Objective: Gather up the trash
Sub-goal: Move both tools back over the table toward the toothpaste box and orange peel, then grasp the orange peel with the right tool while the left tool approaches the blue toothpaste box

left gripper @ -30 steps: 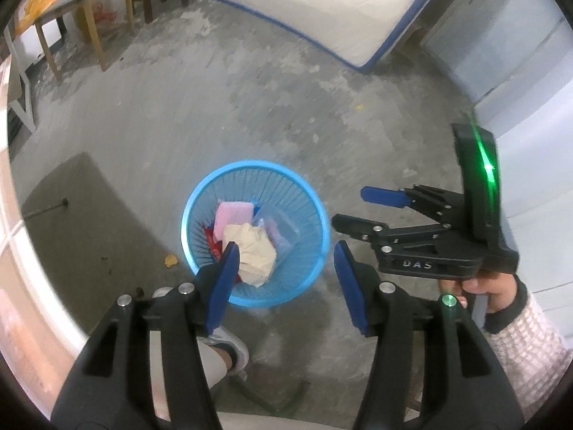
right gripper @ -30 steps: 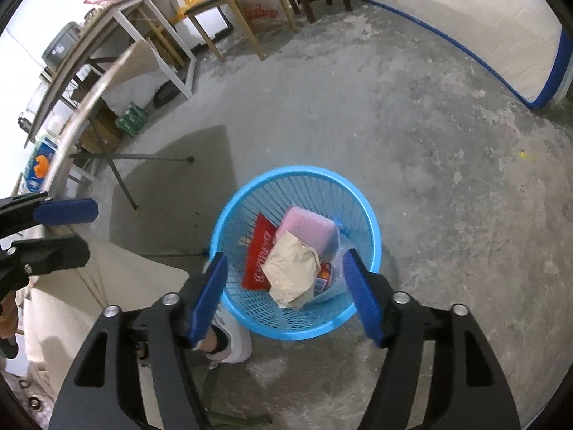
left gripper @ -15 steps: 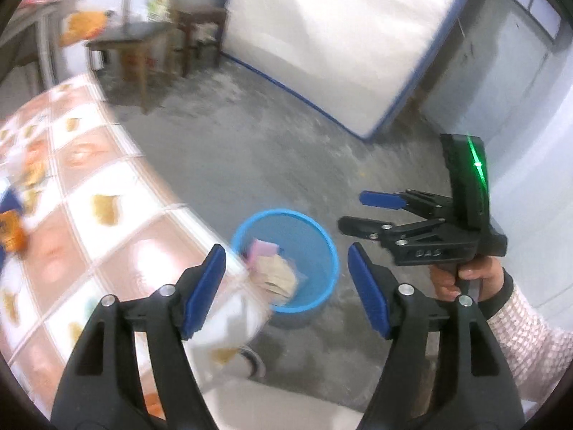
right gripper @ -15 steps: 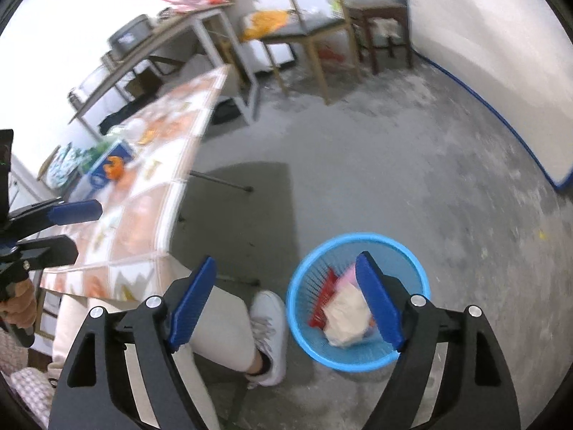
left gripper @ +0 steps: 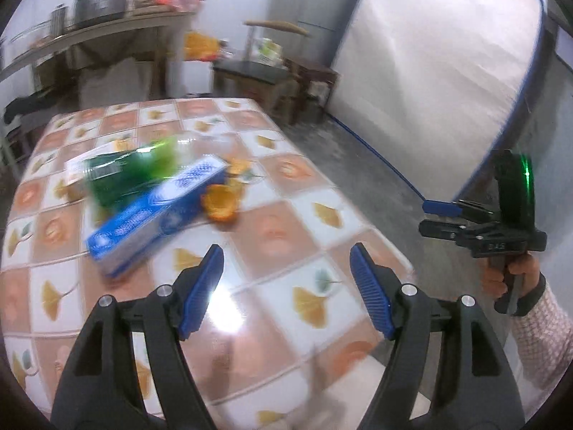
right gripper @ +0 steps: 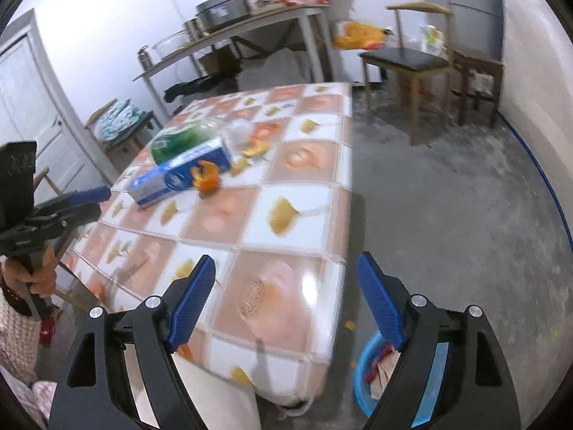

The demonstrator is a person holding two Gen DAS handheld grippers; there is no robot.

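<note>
Lying on the table (right gripper: 304,211) far-left of both wide-open, empty grippers, the blue box (left gripper: 157,211) runs near-left to far-right beside orange peel (left gripper: 220,202), closer to the left gripper (left gripper: 286,283) than the right gripper (right gripper: 286,297); bin (right gripper: 361,365) near right.

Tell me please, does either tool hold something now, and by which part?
Nothing is held. The left tool and the right tool are both open and empty above the table.
</note>
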